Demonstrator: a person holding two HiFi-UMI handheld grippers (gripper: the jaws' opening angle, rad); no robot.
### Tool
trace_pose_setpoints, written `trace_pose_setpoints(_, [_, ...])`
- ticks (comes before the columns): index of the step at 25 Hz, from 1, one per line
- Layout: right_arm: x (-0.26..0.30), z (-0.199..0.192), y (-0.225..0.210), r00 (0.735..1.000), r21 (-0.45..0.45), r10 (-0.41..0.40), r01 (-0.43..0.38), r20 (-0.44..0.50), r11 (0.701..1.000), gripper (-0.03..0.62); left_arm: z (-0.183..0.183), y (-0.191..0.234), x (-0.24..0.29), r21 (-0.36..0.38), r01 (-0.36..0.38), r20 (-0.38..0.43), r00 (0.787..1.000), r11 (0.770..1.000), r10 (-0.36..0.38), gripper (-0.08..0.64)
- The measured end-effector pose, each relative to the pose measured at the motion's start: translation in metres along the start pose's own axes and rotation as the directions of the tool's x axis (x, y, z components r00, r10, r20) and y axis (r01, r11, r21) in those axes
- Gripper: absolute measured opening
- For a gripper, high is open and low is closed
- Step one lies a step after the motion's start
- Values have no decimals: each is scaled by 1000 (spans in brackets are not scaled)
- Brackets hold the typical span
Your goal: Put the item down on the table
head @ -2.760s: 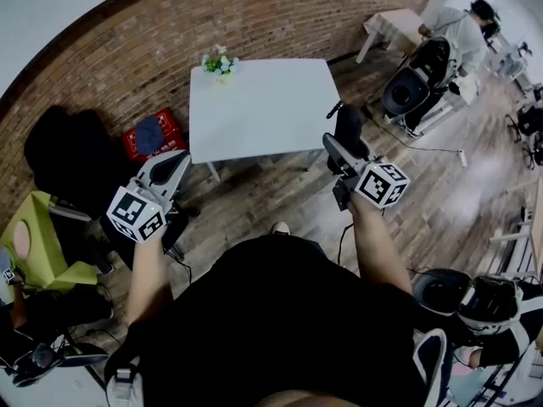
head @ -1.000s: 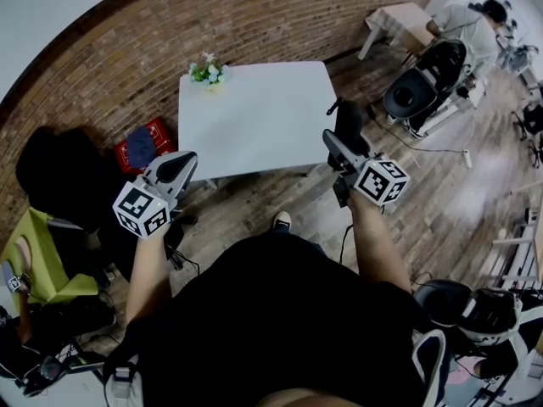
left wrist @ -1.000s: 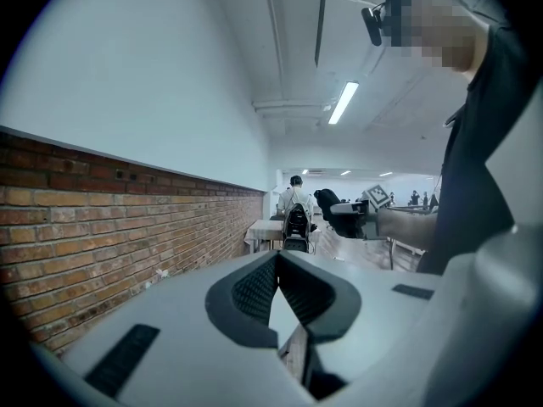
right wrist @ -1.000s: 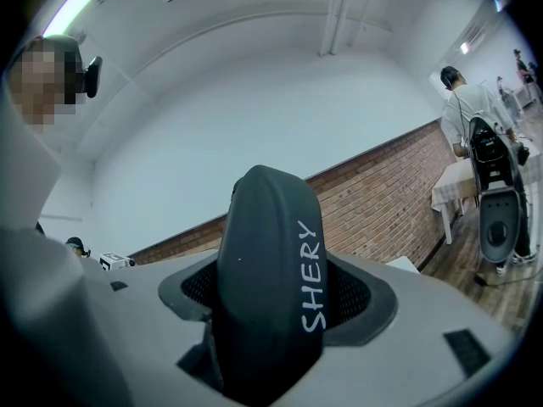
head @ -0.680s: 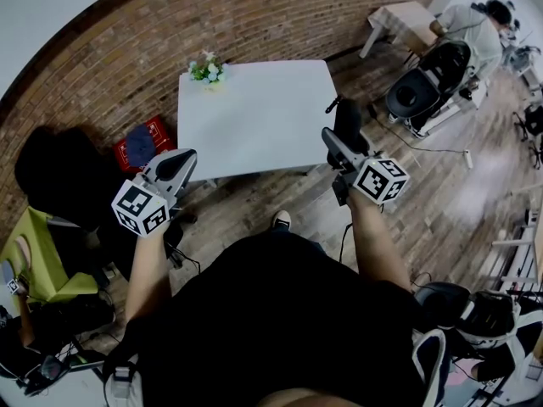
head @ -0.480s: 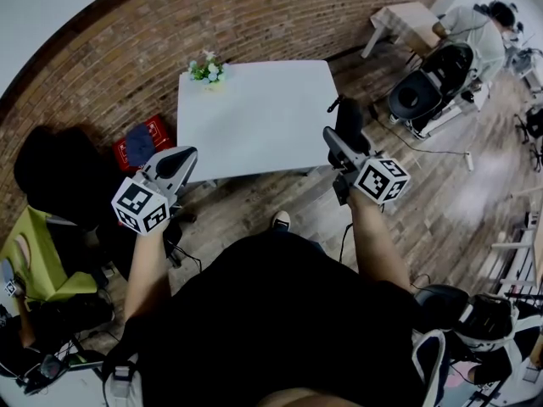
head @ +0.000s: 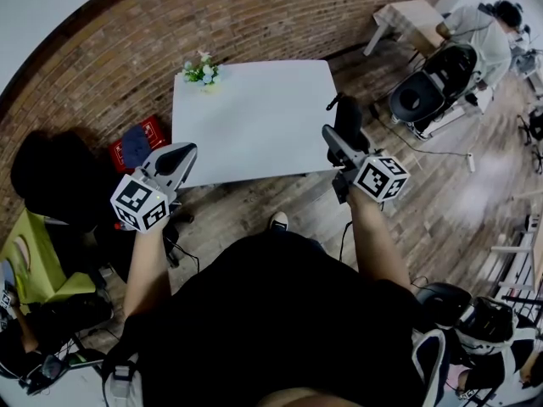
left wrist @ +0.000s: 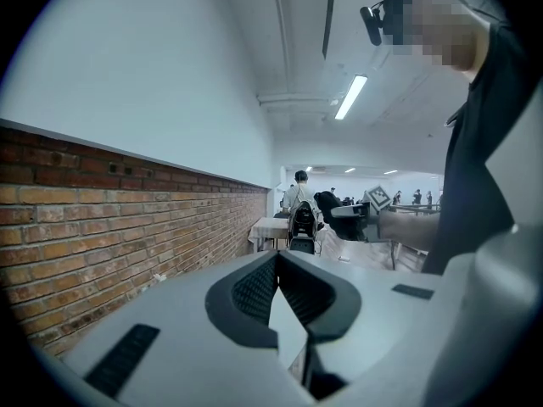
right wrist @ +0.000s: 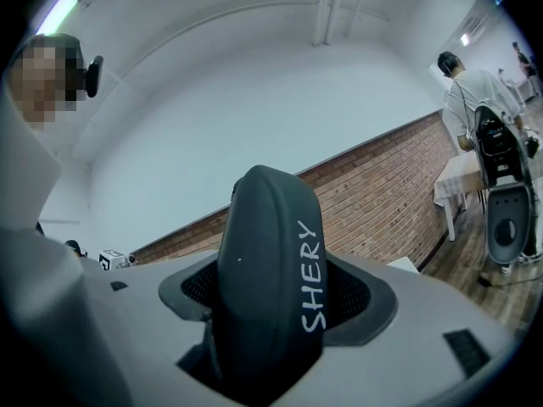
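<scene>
White table (head: 254, 117), flowers (head: 200, 70) at far corner

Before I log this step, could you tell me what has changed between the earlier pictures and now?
The person has stepped closer to the white table, which now looks larger and nearer in the head view. Nothing was taken or let go. The right gripper still grips the dark case, the left gripper stays shut and empty, and the flowers remain on the far corner.
</scene>
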State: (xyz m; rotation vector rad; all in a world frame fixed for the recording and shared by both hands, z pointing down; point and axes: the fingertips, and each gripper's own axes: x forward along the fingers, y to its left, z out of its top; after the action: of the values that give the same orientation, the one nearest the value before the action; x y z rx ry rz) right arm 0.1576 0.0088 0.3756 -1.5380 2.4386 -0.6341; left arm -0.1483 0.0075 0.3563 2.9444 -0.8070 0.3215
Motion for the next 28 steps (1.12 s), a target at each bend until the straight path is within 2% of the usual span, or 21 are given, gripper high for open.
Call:
trace_pose_setpoints(14, [33, 9, -54, 999, 20, 20, -19, -38, 1000, 344, -2, 19, 56, -14, -7, -21, 1000, 1000, 7, 11])
trace_pose_setpoints(28, [69, 20, -90, 994, 37, 73, -71, -76, 997, 342, 6, 37, 97, -29, -50, -28, 998, 998, 50, 11])
